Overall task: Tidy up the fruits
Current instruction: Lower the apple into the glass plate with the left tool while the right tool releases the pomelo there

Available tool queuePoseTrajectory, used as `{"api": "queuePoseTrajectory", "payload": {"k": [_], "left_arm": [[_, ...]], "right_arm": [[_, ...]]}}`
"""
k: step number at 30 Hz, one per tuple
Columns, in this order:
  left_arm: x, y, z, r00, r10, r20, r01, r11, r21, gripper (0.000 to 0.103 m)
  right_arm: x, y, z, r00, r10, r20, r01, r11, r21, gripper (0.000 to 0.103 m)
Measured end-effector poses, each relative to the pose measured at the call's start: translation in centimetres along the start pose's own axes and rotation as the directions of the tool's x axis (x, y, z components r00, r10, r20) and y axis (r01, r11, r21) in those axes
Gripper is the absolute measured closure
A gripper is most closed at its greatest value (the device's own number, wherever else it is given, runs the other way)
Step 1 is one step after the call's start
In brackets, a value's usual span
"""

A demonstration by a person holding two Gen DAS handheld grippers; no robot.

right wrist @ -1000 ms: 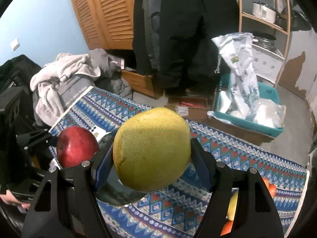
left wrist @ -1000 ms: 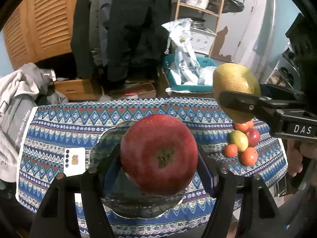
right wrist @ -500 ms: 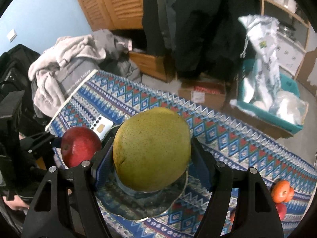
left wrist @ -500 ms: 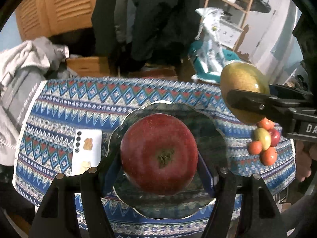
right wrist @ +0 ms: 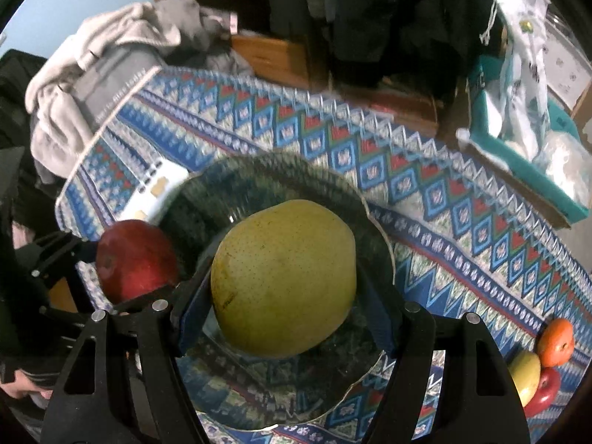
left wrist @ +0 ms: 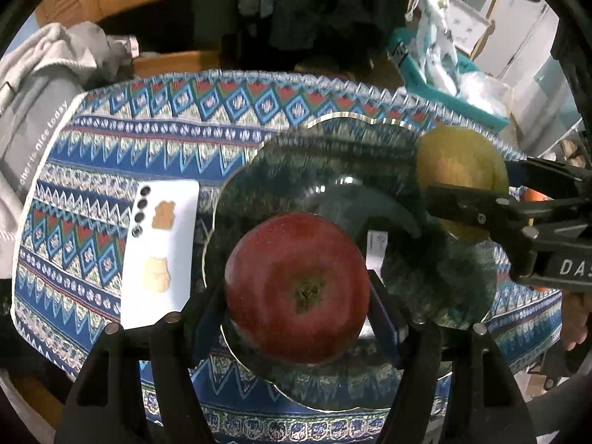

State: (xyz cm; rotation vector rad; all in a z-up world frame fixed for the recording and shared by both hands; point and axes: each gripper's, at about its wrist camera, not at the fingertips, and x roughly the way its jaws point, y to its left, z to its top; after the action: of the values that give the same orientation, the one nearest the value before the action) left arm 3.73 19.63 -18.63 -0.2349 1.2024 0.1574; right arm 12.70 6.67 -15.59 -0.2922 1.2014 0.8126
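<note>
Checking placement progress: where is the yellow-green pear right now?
In the right wrist view the pear sits centre frame, clamped in the right gripper above the dark glass plate, with the red apple to its left.

Plate (left wrist: 333, 155): motion-blurred, its middle hidden behind the apple (left wrist: 298, 288) and pear (right wrist: 283, 277). Phone (right wrist: 162, 181): mostly hidden behind the plate rim in the right view. Small fruits (right wrist: 544, 359): cut by the right view's edge, count unclear.

I count two grippers, the left gripper (left wrist: 298, 327) and the right gripper (right wrist: 285, 318). I see one red apple (left wrist: 298, 288), one yellow-green pear (right wrist: 283, 277), one glass plate (right wrist: 281, 174) and one white phone (left wrist: 159, 255). Right of my right jaws lie three small fruits (right wrist: 538, 364). One patterned cloth (right wrist: 444, 229) covers the worktop.
</note>
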Motion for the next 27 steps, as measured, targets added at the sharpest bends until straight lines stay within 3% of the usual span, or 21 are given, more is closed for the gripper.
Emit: {"api": "queuePoseTrajectory", "payload": {"k": [7,18,22,27], "left_arm": [[2.1,-0.9,-1.2,0.998,0.021,-0.062,-0.019,0.999,0.033,0.031],[3.9,-1.8,-2.0,0.992,0.016,-0.127,-0.008,0.998,0.059,0.031],[3.4,-2.0,-2.1,0.993,0.039,-0.109,-0.033,0.997,0.064,0.031],[1.2,-2.2,-1.6,0.998,0.042,-0.052,-0.039,0.997,0.068,0.025]], "right_arm": [[1.8,-0.6,-1.8,0.998,-0.029,-0.055,0.029,1.0,-0.011,0.03],[2.7,-0.5,-2.4,0.998,-0.02,-0.062,0.019,1.0,-0.016,0.032],[2.0,-1.4,-2.2,0.998,0.045,-0.046,-0.043,0.998,0.04,0.032],[1.4,-1.5,-2.3,0.998,0.061,-0.028,-0.059,0.997,0.057,0.031]]}}
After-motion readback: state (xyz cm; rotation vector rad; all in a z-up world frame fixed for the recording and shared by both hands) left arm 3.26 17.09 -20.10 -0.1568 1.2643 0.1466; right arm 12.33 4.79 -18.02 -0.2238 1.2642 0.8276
